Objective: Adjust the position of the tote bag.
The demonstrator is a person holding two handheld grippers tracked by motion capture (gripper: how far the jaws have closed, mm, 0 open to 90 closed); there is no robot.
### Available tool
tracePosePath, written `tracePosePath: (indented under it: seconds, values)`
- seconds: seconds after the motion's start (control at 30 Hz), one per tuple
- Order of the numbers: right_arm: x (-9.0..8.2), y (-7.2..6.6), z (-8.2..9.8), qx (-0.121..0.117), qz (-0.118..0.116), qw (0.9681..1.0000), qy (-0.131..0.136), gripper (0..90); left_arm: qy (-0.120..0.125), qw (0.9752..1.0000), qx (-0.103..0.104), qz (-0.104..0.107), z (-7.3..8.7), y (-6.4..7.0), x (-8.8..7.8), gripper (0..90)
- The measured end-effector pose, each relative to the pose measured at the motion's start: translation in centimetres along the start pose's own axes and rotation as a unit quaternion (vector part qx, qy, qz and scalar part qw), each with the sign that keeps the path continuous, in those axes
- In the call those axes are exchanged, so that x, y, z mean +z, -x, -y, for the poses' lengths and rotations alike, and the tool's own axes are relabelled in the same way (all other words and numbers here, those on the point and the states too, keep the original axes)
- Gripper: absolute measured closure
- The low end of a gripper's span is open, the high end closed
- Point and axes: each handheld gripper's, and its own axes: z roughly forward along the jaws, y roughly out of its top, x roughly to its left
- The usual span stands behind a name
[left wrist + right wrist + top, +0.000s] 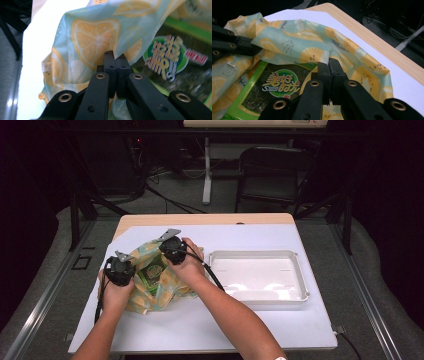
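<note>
Holding 1 lemon-print bag w/ both grippers' jaws clamped on its rim, 1 snack pack inside, 1 tray beside.

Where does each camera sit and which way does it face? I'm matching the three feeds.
High view: above the person's side, looking forward and down on the table; forearms, left gripper, right gripper.
Left gripper view: along its shut jaws at the lemon-print bag.
Right gripper view: along its shut jaws at the bag's rim.
Both gripper views share the green snack packet.
</note>
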Motion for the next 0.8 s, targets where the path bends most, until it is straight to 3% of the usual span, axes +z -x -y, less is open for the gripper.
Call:
tracePosePath:
  seconds: [0.07, 0.23, 0.33, 0.37, 0.47, 0.57, 0.8]
  values:
    - [0.1, 0.3, 0.1, 0.0, 0.005, 1.0, 0.0, 89.3, 0.007, 0.9996, -0.021, 0.015, -0.4, -0.5, -0.1, 90.0]
    - [0.6, 1.1, 0.3, 0.018, 0.016, 0.9997, -0.004, 88.8, 0.023, 0.9982, -0.047, 0.028, -1.6, -1.0, -0.8, 90.0]
    - [0.8, 1.5, 0.4, 0.027, 0.017, 0.9994, -0.01, 88.9, 0.029, 0.9957, -0.074, 0.048, -2.0, -1.5, -1.0, 90.0]
    - [0.8, 1.6, 0.5, 0.024, 0.019, 0.9995, -0.01, 89.3, 0.029, 0.9961, -0.072, 0.042, -2.0, -1.5, -1.0, 90.0]
    - [1.3, 1.8, 0.5, 0.019, 0.021, 0.9993, -0.024, 90.0, 0.01, 0.9995, -0.03, 0.011, -2.3, -1.1, -0.4, 90.0]
    - [1.9, 2.0, 0.5, 0.015, 0.033, 0.9988, -0.034, 90.0, -0.006, 0.9998, 0.016, -0.014, -2.3, -0.3, 0.6, 89.8]
    - [4.1, 2.4, 1.2, 0.024, 0.039, 0.9972, -0.059, 89.8, -0.036, 0.9992, 0.013, -0.015, -2.1, -0.6, 2.7, 85.9]
